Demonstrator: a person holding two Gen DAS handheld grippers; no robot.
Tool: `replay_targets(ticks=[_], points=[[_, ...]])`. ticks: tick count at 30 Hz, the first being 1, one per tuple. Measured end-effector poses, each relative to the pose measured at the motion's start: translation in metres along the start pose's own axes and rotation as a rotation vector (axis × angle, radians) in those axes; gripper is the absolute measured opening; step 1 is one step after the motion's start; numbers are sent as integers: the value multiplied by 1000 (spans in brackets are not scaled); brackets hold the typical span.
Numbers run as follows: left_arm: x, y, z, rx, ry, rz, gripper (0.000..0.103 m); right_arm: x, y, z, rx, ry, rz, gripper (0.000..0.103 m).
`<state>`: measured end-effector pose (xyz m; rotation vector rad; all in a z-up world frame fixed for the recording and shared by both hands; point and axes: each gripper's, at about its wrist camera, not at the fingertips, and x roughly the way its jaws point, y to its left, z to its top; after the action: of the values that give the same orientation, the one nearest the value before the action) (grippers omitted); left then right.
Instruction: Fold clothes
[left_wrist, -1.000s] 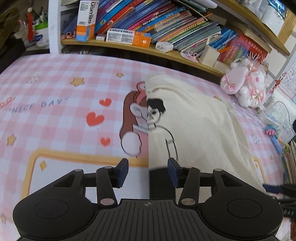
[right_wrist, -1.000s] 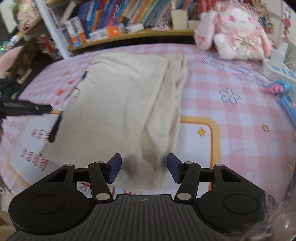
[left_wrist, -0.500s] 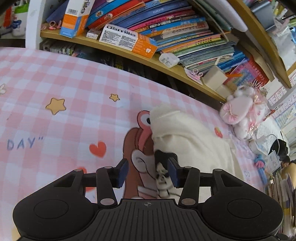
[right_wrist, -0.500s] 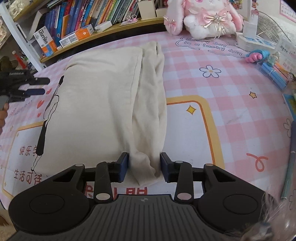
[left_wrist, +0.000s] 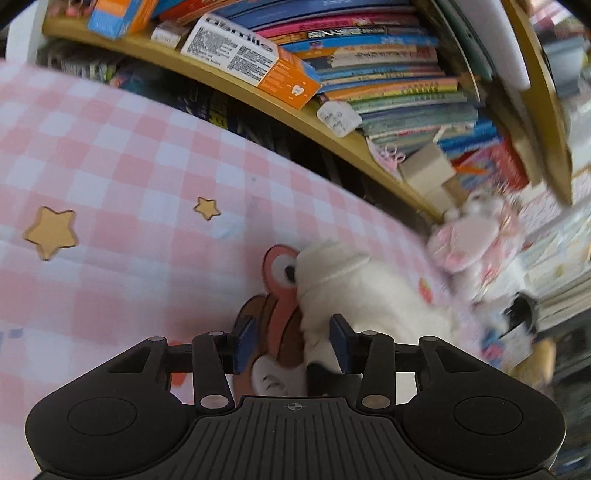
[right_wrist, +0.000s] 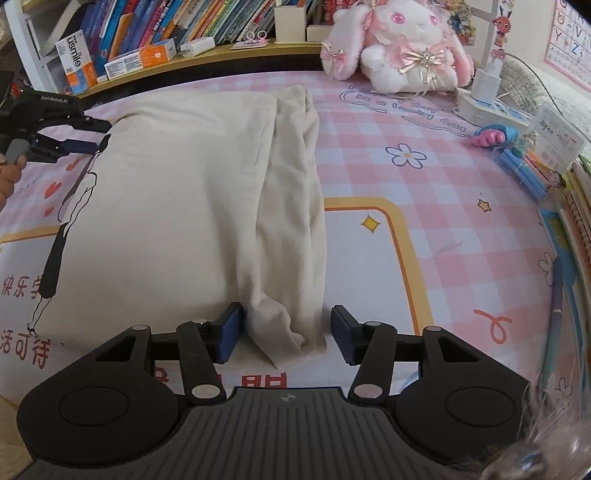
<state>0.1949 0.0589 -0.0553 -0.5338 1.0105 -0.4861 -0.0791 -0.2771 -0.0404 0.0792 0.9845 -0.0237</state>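
Compared with one second ago, the left gripper is now sitting much closer to the far corner of the cream garment, near the bookshelf, and the printed black figure is no longer lying in full view in the left wrist picture. Its jaws are closing, with the soft garment edge and the brown cartoon print of the mat between them; the right blue pad is lying against the cloth, but I cannot tell whether both pads are pressing. The right gripper is hardly changing place; half a second ago its pads were squeezing the folded sleeve end, and now its jaws are opening, standing on both sides of that ribbed end without pinching it. The garment is lying flat in the centre-left of the right wrist picture, on the pink checked mat, which is looking smooth and printed with stars and flowers. The cloth is thick and matte, with one long sleeve folded along its right side. A fluffy pink-white rabbit toy is sitting at the top. The left wrist picture is blurred at the right, so small items there are hard to make out.
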Motion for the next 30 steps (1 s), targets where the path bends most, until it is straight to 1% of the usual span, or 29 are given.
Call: replay_targets(ticks=[3, 4, 6, 7, 8, 11, 12, 13, 14, 15, 18, 19, 21, 23, 25, 27, 29, 30], points=[[9, 0, 8, -34, 8, -52, 41, 0, 2, -1, -3, -1, -13, 49], [11, 1, 11, -46, 6, -73, 39, 0, 3, -1, -3, -2, -15, 49], [10, -4, 14, -40, -28, -83, 23, 0, 3, -2, 2, -6, -14, 50], [9, -7, 15, -33, -50, -85, 21, 0, 1, -3, 10, -8, -12, 50], [6, -13, 15, 2, -85, -75, 18, 0, 1, -3, 14, -10, -11, 51], [-5, -36, 11, 170, -223, -20, 11, 1, 1, -3, 16, -12, -12, 51], [-3, -38, 14, 201, -227, 5, 11, 1, 1, -3, 18, -12, -13, 51], [3, -36, 18, 213, -198, 33, 11, 1, 1, -3, 20, -11, -14, 51], [10, -32, 24, 200, -164, 52, 11, 1, 1, -3, 22, -11, -15, 51], [14, -24, 28, 158, -137, 52, 11, 1, 1, -3, 23, -11, -15, 51], [7, -6, 33, 57, -130, -14, 18, 1, 1, -3, 26, -8, -16, 51], [5, -2, 33, 45, -123, -25, 20, 1, 1, -3, 28, -8, -17, 51], [3, 3, 31, 53, -98, -31, 26, 2, 1, -3, 31, -8, -17, 51], [2, 7, 29, 54, -67, -39, 26, 2, 0, -3, 30, -7, -16, 51], [7, 10, 23, 41, -23, -54, 29, 3, 0, -2, 30, -4, -15, 52], [14, 9, 17, 36, 7, -67, 37, 3, 0, -2, 29, -2, -14, 52], [21, 7, 14, 30, 19, -93, 37, 3, 0, -2, 29, 0, -15, 52], [24, 5, 13, 25, 19, -112, 33, 3, 0, -2, 29, 1, -16, 52]])
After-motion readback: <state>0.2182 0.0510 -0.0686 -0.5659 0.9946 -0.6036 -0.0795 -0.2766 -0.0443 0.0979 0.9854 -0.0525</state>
